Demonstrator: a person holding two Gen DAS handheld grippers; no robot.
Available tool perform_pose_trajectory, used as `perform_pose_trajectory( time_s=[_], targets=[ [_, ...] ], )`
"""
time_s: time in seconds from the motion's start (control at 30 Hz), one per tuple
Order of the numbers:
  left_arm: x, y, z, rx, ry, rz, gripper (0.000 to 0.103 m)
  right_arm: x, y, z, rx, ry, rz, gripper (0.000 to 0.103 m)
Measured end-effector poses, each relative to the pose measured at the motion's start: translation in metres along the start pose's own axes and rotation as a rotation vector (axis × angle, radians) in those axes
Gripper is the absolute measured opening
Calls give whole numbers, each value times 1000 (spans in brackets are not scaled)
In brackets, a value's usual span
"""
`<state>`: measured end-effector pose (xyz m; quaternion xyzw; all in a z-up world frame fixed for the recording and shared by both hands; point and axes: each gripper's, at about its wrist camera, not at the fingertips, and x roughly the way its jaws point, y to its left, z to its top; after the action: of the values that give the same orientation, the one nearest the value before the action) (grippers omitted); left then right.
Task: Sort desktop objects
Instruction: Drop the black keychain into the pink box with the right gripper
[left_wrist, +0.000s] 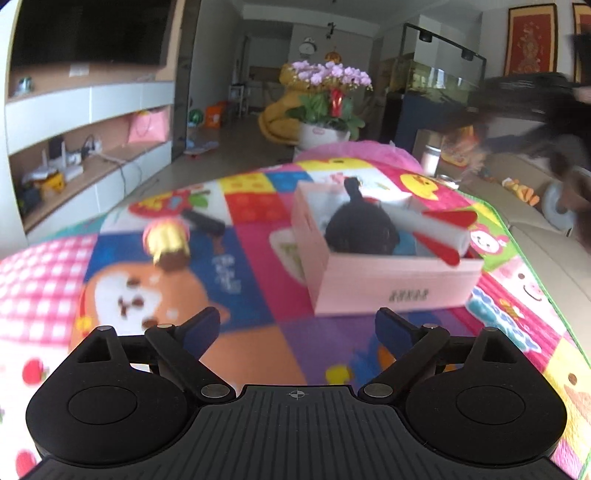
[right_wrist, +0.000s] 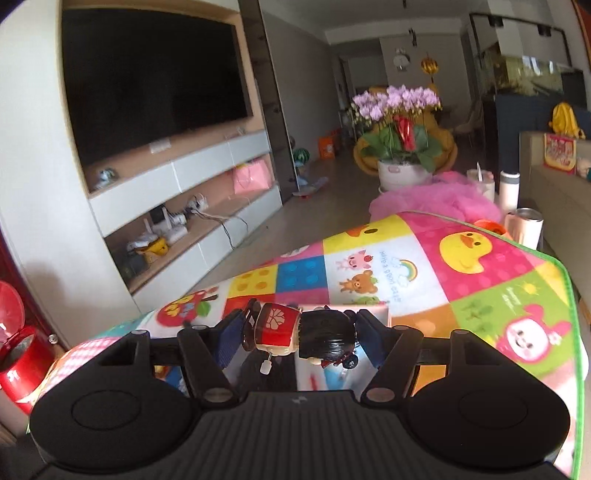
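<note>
Clamped crosswise in the right hand-held gripper (right_wrist: 300, 330), doll (right_wrist: 299, 332) awaits the box (left_wrist: 384, 284), lying right-of-centre beyond the empty, spread left hand-held gripper (left_wrist: 297, 326).

Left gripper (left_wrist: 293, 325) jaws wide apart, right gripper (right_wrist: 301, 330) jaws clamped.

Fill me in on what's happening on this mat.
A person is sorting toys on a colourful mat with tongs in each hand. The right tongs hold a wind-up doll with a red body and black hair between the pads. The left tongs stand open and empty, pointed toward a pink box that already holds a black toy and a white roll. A gold toy and a black stick lie loose on the mat.
</note>
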<state>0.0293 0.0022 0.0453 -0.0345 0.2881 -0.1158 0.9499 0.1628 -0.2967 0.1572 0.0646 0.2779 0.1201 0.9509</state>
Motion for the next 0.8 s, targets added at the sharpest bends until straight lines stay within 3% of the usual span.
perform_pose_trajectory(
  time_s=[0.17, 0.23, 0.37, 0.4, 0.53, 0.7, 0.8],
  targets=[
    [-8, 13, -21, -22, 10, -6, 97, 23, 0, -8, -24, 62, -55, 72],
    [-7, 18, -26, -49, 19, -10, 97, 26, 1, -19, -47, 100, -55, 57],
    [-5, 25, -31, -90, 28, -17, 98, 33, 8, -48, -124, 172, -52, 51],
    [-5, 26, -32, -96, 29, -20, 98, 36, 11, -55, -150, 185, -61, 44],
    [-6, 24, -34, -102, 31, -28, 98, 47, 16, -67, -166, 214, -94, 35],
    [-8, 24, -34, -103, 30, -21, 98, 69, 16, -63, -104, 203, -104, 32],
    [-12, 28, -34, -99, 15, -1, 100, 76, 20, -64, -99, 247, -89, 32]
  ],
)
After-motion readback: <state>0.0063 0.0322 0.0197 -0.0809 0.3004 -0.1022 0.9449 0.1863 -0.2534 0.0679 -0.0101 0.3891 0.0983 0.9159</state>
